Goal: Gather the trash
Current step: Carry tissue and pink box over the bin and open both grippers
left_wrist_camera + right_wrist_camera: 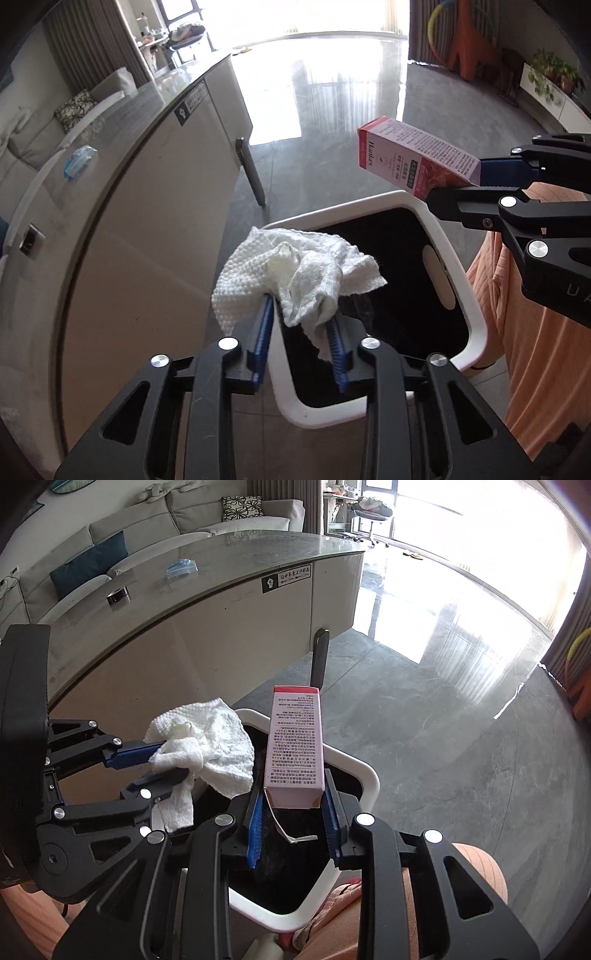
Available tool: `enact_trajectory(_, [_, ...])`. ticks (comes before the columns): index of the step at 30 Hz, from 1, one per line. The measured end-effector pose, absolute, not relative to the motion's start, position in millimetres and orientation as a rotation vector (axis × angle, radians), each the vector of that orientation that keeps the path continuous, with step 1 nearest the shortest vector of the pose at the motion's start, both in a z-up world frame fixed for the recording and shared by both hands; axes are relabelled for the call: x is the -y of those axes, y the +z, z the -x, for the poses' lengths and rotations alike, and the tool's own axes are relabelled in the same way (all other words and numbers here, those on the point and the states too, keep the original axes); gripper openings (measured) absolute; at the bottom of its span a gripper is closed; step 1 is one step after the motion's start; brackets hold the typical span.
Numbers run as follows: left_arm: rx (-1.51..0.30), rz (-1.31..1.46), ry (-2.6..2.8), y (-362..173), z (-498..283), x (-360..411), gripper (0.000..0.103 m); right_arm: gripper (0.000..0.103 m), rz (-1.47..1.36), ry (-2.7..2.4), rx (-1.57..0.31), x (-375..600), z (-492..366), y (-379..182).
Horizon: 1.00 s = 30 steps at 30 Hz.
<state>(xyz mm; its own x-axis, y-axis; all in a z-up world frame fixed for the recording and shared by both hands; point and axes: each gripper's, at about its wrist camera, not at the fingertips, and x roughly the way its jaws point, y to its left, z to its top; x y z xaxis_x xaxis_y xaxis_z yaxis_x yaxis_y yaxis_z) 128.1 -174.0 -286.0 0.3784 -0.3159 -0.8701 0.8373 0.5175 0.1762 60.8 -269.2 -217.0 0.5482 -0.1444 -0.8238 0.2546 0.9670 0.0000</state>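
Note:
My left gripper (pixel 301 314) is shut on a crumpled white paper towel (pixel 288 273) and holds it over the near left rim of a white trash bin (pixel 469 295) with a black liner. My right gripper (pixel 293 794) is shut on a pink and red carton (pixel 295 738) and holds it above the same bin (pixel 369 779). In the left wrist view the carton (pixel 413 158) hangs over the bin's far right corner, held by the right gripper (pixel 476 184). In the right wrist view the towel (pixel 207 738) and left gripper (pixel 170 757) are at the left.
A curved beige counter (pixel 147 206) stands left of the bin, with a blue face mask (pixel 79 160) on its grey top. The mask also shows in the right wrist view (pixel 181 566). A dark handle (pixel 251 170) stands beyond the bin. The person's orange-clad legs (pixel 535 332) are right of it.

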Motion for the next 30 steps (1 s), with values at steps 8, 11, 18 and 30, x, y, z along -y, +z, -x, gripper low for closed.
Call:
enact_trajectory(8, [-0.743,-0.835,-0.785,-294,-102,180,0.098,0.029,-0.131,-0.230,-0.980,271,-62,-222])
enact_trajectory(11, [-0.718,-0.840,-0.787,-291,-98,180,0.098,0.029,-0.128,-0.228,-0.978,271,-62,-221])
enact_trajectory(18, [-0.737,-0.813,-0.770,-287,-106,177,0.098,0.029,-0.137,-0.224,-0.980,272,-62,-222])
enact_trajectory(30, [-0.761,-0.725,-0.630,-267,-152,156,0.098,0.029,-0.157,-0.202,-1.013,269,-69,-230])
